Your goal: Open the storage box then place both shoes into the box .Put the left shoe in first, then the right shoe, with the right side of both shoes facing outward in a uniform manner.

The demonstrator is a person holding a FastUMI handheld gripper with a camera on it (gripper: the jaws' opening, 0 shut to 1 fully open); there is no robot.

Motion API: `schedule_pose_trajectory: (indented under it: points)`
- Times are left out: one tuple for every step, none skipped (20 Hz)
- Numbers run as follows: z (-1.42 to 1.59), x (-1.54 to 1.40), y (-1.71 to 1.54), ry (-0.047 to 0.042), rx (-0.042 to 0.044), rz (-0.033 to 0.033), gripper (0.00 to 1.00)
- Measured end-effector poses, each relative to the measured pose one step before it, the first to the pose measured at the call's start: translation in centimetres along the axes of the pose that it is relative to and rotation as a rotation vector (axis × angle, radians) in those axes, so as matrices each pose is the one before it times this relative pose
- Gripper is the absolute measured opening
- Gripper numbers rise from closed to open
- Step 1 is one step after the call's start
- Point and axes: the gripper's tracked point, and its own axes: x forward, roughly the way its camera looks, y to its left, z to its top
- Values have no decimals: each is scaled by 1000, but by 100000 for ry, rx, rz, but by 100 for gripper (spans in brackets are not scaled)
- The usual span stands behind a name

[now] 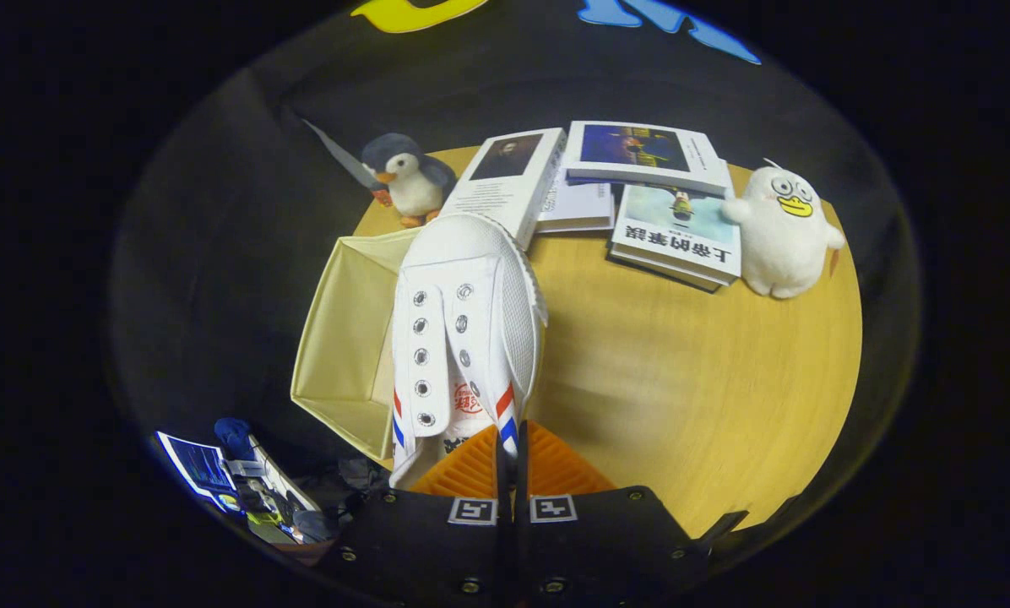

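Mid-carry of one white shoe (pixel 463 338) toward the storage box (pixel 344 355) — a placing step, judging by the open box already beside it. Hard to say which shoe of the pair from this angle, and so whether the first or second placing.

Hand-held gripper (pixel 512 456) clenched on the shoe's rear collar, fingers nearly together with the thin edge pinched between them. Shoe hanging ahead of the fingers, toe pointing away, lace eyelets and tongue facing up toward the camera, red and blue stripes close by the fingertips.

Pale yellow box open at the left edge of the wooden surface (pixel 682 380), just left of the shoe and partly under it — inside walls visible, floor partly hidden by the shoe.

Next move, likely: shift left over the opening, turn the shoe so its right side faces outward, lower, then release.

Far side: a penguin plush (pixel 408 179), stacked books (pixel 632 194), a white duck plush (pixel 784 232) — all well apart from the box.
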Motion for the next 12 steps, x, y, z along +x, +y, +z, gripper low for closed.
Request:
schedule_pose_trajectory:
  points:
    - [516, 15, 1252, 48, -1998, 1341, 0]
    - [489, 127, 1236, 206, -2053, 1156, 0]
    - [424, 118, 1049, 361, -1668, 701, 0]
    - [312, 243, 1006, 827, -1380, 479, 0]
    - [317, 283, 899, 1093, -1608, 572, 0]
    - [287, 379, 864, 1226, -1015, 463, 0]
    - [289, 371, 846, 1380, -882, 480, 0]
    - [315, 390, 764, 1209, -624, 317, 0]
    - [371, 360, 699, 1192, -1124, 2, 0]
    - [371, 509, 539, 840, -1076, -536, 0]
    - [427, 471, 416, 875, -1418, -760, 0]
    - [329, 498, 472, 798, -1113, -746, 0]
